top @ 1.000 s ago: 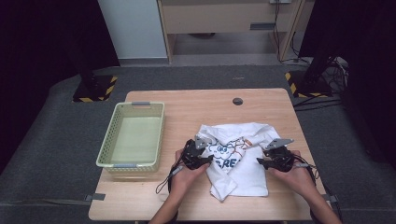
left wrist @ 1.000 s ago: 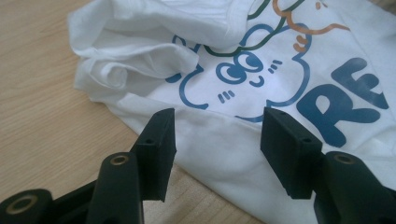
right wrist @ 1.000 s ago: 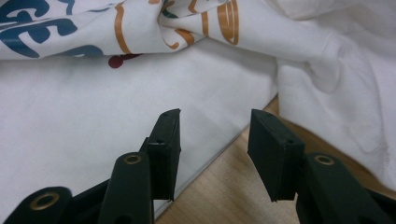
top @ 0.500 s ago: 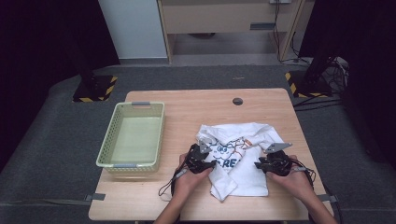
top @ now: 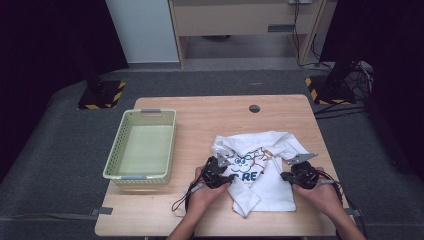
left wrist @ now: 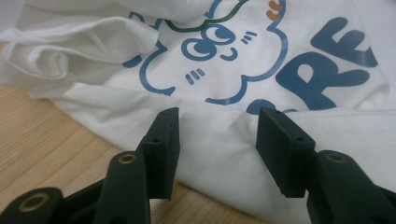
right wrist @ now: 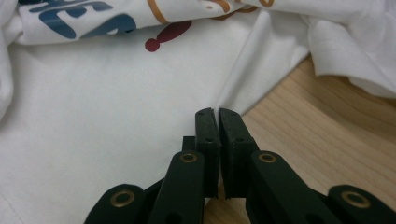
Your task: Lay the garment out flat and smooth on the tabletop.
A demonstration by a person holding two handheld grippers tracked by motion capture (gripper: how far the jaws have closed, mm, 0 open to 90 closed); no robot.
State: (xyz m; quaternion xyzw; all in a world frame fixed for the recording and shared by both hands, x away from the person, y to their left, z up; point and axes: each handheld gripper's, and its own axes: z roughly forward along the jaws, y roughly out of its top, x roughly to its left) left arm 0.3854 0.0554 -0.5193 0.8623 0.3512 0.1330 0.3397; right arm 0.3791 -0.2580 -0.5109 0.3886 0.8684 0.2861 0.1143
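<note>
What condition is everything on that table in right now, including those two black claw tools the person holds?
T-shirt: crumpled, print up, partly folded.
Basket: upright, empty.
Left gripper: jaws open, astride a shirt fold.
Right gripper: jaws just closed, pressed together at the shirt's edge; whether cloth is pinched, unclear.
Table: bare wood around them.

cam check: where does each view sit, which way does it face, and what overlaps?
High view: above the person's side, facing forward and down on the table; both hands, left tool, right tool.
Left gripper view: on the left tool, jaws apart over the T-shirt.
Right gripper view: on the right tool, jaws together at the shirt's edge.
Shared: T-shirt, table.
</note>
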